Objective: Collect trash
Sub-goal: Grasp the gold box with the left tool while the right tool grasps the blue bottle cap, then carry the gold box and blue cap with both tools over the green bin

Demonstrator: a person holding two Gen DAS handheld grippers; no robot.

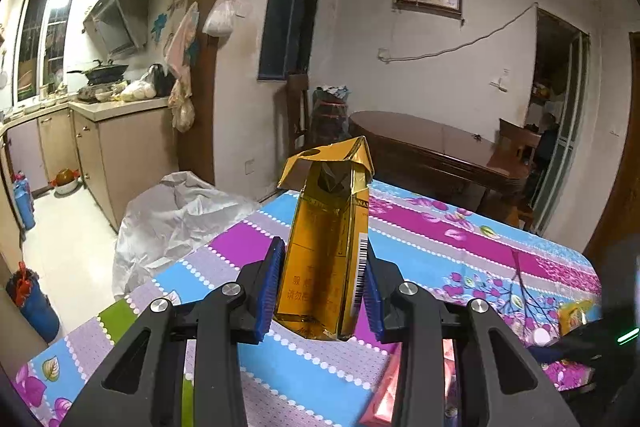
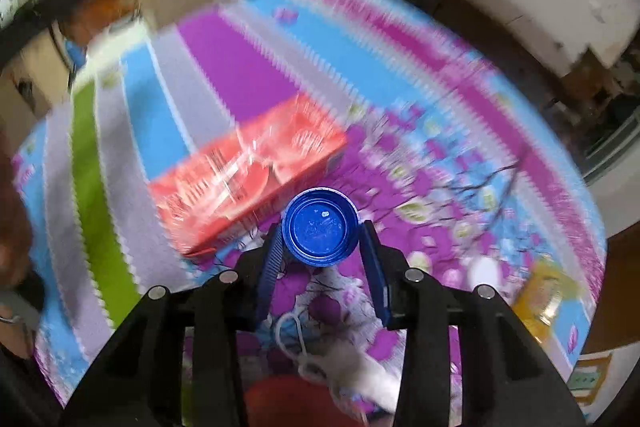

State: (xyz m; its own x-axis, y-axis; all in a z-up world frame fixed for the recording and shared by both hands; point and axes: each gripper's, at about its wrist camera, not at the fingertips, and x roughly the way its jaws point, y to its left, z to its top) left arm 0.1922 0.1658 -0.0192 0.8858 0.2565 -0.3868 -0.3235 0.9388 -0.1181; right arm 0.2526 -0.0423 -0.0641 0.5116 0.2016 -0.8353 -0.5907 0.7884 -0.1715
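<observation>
L claw (image 1: 322, 291) clamps a gold carton (image 1: 326, 239) betw. its blue pads, gripping the lower half; the carton stands roughly upright, top flap torn open & folded back, barcode strip on its right edge. It's held above the surface (image 1: 460, 243), which wears a striped floral cloth in pink, blue, grey & green. A crumpled white plastic bag (image 1: 176, 223) sits just past the surface's far-left edge, mouth open. Under the L claw, bottom right of that view, a bit of the red box (image 1: 384, 399) shows, flat on the cloth. Far right edge: dark blurry shape, prob. the other claw, can't tell more.

R claw (image 2: 320, 251) points steeply down at the cloth, w/ a blue bottle cap (image 2: 320, 229) betw. its fingertips, open side facing the camera. No earlier pic here, so just the state: left pad looks to touch the cap's rim; right pad looks a hair off it — can't tell if it's truly gripped. View is motion-blurred. The red box (image 2: 248, 175) lies flat just beyond & left of the cap, wrapped in shiny film. A small yellow packet (image 2: 548, 299) lies near the surface's right edge, well apart from the cap. White string or tissue (image 2: 320, 355) sits on the cloth below the R claw.
</observation>
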